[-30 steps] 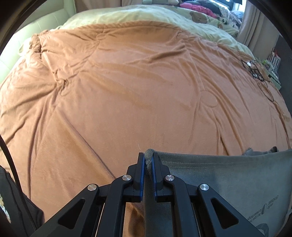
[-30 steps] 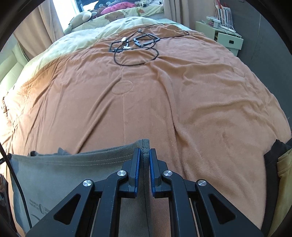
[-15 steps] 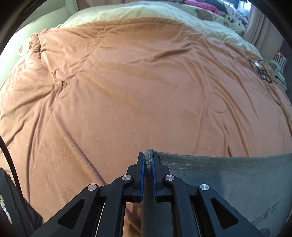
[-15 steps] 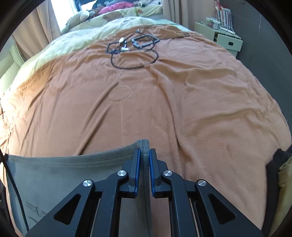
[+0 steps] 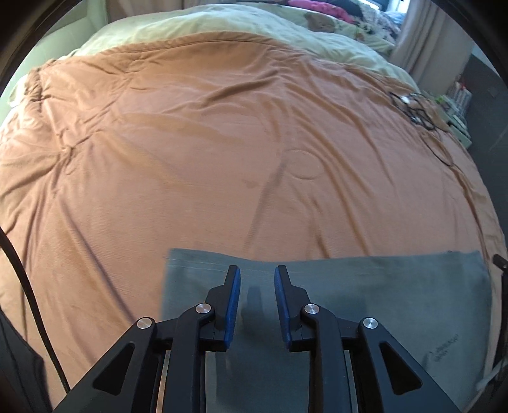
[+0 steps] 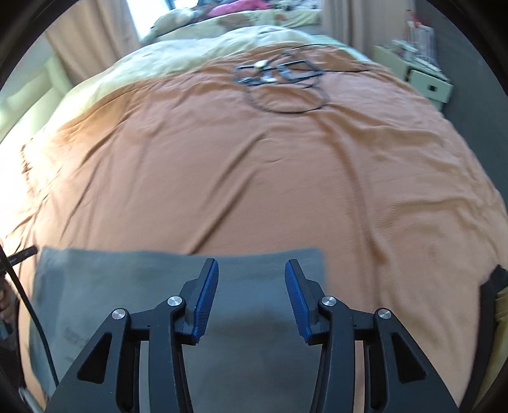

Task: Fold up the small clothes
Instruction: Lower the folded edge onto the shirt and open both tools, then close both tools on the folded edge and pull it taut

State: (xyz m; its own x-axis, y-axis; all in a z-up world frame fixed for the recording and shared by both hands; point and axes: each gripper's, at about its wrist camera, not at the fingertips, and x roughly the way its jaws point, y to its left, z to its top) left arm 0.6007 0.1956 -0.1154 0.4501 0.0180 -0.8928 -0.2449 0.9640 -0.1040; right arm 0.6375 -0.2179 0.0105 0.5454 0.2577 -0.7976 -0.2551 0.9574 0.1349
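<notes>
Grey soft-knit garment (image 5: 365, 295) lies flat as a rectangle on the rumpled orange-brown ribbed bedspread (image 5: 206, 152), filling the lower centre and right of the left wrist view and the lower left and centre of the right wrist view (image 6: 127, 286); stitched hem runs along its top edge, faint print near one lower corner. Left gripper (image 5: 256, 276): black jaws with blue ribbed pads have just been opening, now a narrow gap, nothing pinched, cloth only seen below between them. Right gripper (image 6: 251, 271): jaws also just been opening, wider gap, pads clear of the fabric, nothing held. Whether any fingertip touches the cloth, cannot tell. Black looped cable (image 6: 282, 85) sits near the top of the right wrist view, well apart from the garment. Pale yellow-green quilt (image 5: 222, 22) along the top edge.
</notes>
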